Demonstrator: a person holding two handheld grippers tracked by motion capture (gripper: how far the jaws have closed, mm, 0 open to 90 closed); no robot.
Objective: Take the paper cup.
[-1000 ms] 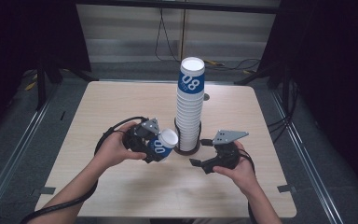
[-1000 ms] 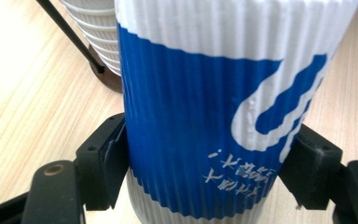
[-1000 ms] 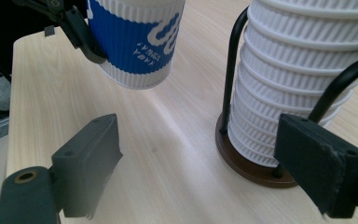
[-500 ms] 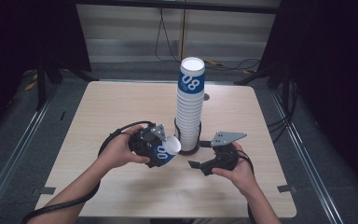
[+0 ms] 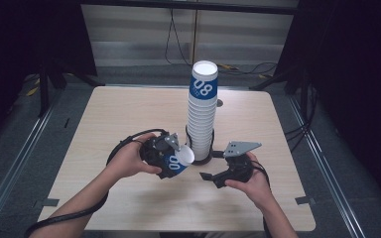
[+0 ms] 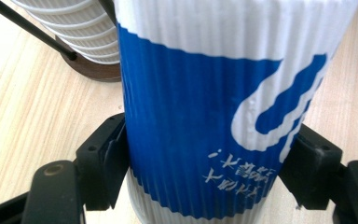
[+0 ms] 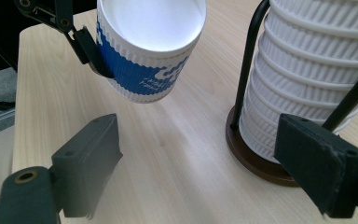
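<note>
reading "08" on cup stack (image 5: pixel 203 116), blue-white cup (image 6: pixel 214 116) clamped

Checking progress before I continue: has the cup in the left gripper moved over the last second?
Yes, slightly. The cup in the left gripper has come down and toward the near table edge, judged against the cup stack.

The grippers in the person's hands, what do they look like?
Each is black. The left gripper has two chunky black jaws with round screw holes, and a black cable loops from it over the table. The right gripper has blocky matte black jaws and a grey three-cornered plate with small holes on top. The forearms are bare, with no sleeves in sight.
</note>
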